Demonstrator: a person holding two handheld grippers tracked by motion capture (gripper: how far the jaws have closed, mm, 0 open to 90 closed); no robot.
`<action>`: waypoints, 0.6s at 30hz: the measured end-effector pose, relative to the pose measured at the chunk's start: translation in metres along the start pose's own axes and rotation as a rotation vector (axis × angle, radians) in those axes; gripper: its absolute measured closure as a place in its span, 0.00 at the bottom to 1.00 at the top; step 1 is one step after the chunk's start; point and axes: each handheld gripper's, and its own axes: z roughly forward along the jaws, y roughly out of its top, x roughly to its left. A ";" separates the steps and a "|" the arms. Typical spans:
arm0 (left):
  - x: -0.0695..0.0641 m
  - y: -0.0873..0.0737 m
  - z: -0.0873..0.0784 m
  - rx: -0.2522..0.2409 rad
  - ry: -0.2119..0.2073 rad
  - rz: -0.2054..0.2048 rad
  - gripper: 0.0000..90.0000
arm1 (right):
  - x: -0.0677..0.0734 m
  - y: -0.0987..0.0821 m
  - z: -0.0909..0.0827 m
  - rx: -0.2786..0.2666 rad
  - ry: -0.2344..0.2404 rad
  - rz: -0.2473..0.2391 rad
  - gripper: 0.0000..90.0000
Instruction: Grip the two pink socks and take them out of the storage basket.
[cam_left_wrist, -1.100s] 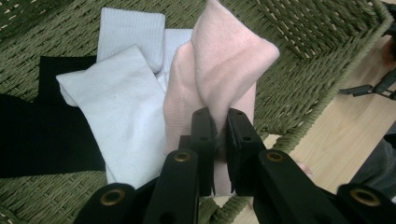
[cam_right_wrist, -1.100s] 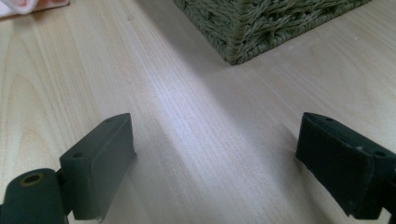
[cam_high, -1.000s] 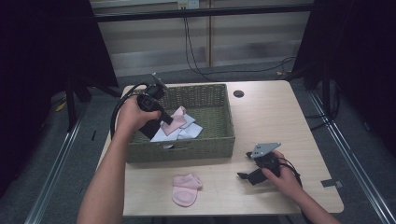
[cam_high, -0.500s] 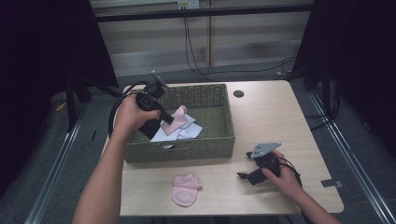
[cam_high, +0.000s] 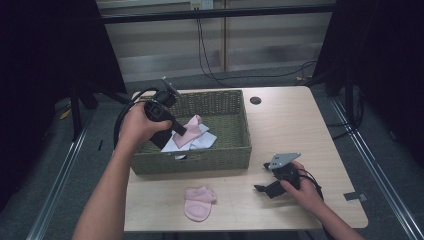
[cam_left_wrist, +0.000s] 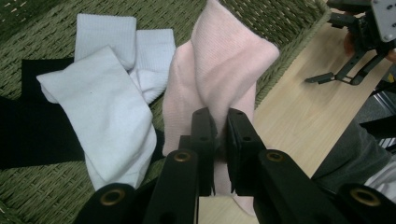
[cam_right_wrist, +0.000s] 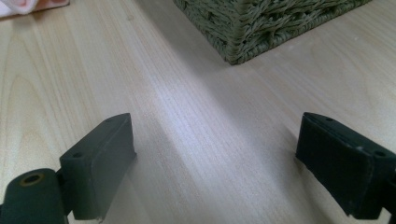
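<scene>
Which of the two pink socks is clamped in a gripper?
The pink sock over the green wicker basket, pinched by the left gripper: pink sock. The other pink sock lies loose on the wooden table.

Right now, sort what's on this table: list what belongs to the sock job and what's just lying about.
In the job:
- pink sock, pinched by the left hand-held gripper over the basket
- second pink sock on the table
- white socks in the basket

Lying about, as far as I can judge:
- right hand-held gripper, open, resting on the table
- black cloth under the white socks
</scene>
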 end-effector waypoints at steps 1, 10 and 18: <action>-0.001 0.000 0.000 0.001 -0.002 0.001 0.92 | 0.000 0.000 0.000 0.000 0.000 -0.001 0.12; -0.010 -0.003 -0.002 0.004 -0.006 0.024 0.92 | 0.000 0.000 0.000 0.001 -0.002 0.001 0.12; -0.015 -0.008 -0.001 -0.008 -0.013 0.030 0.92 | 0.000 0.000 0.000 0.002 -0.002 0.003 0.12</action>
